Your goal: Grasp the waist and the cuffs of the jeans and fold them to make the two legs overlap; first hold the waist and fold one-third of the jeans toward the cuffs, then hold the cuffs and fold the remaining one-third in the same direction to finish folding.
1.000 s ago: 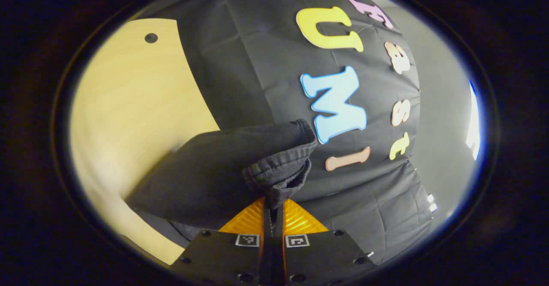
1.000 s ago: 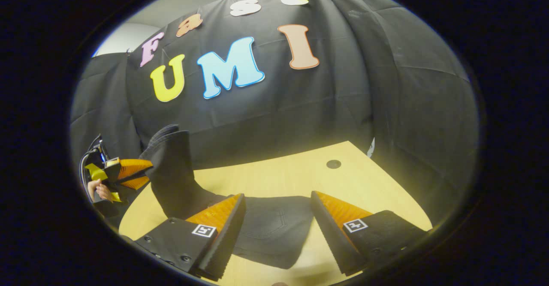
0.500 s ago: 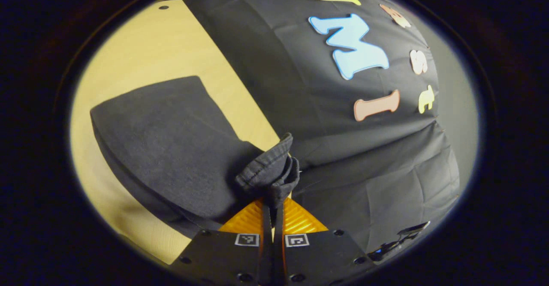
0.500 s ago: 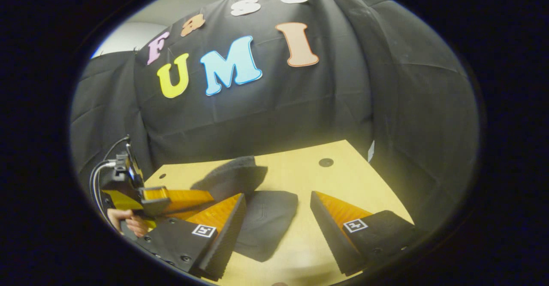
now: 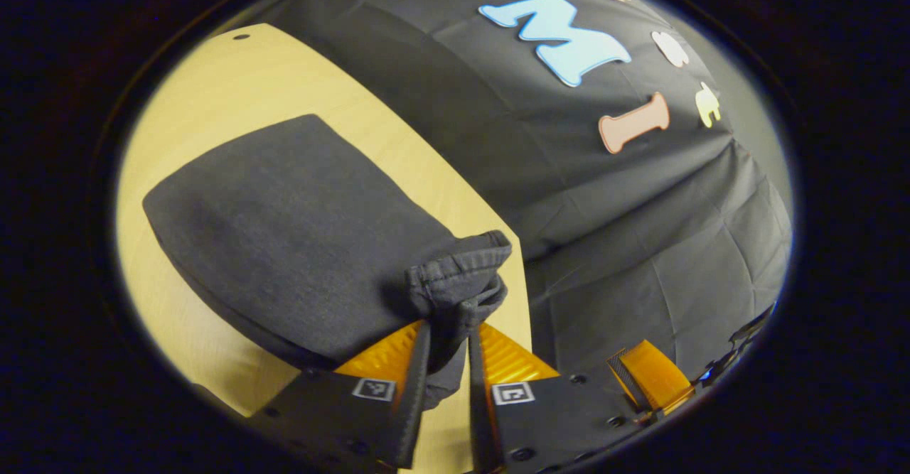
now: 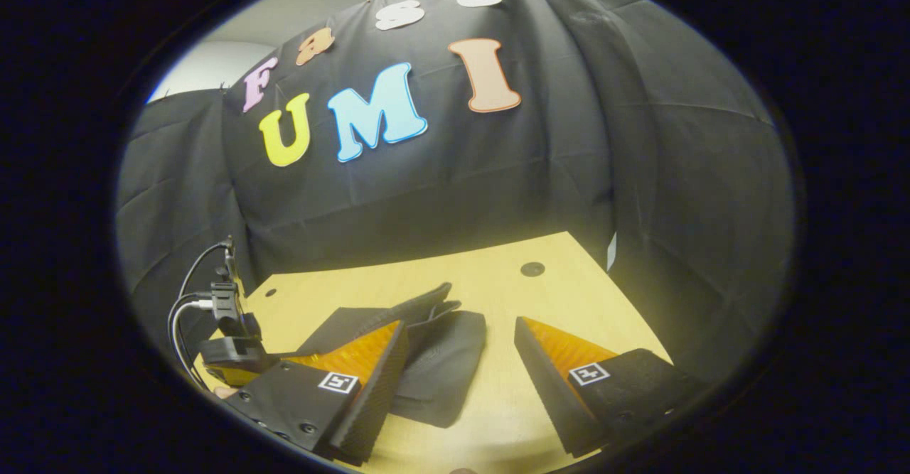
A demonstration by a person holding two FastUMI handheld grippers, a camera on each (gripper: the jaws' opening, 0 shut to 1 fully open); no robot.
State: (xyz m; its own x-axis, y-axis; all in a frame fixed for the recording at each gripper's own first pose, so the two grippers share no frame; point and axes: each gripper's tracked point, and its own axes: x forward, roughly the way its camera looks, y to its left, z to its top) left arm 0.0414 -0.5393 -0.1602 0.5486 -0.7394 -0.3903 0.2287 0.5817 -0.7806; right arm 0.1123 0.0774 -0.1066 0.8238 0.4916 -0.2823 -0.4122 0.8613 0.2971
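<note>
Left gripper (image 5: 446, 360), at 6 o'clock in the left gripper view, had its fingers slightly parted with the bunched cuffs (image 5: 458, 282) between them; whether both fingers pressed the cloth could not be told. Wooden table (image 5: 234, 76) extended toward 10 o'clock. Dark jeans (image 5: 284, 232) lay folded flat on it, spreading from the cuffs toward 9 o'clock. Right gripper (image 6: 462, 374) hovered wide open and empty, the folded jeans (image 6: 441, 367) lying beneath and between its fingers.
</note>
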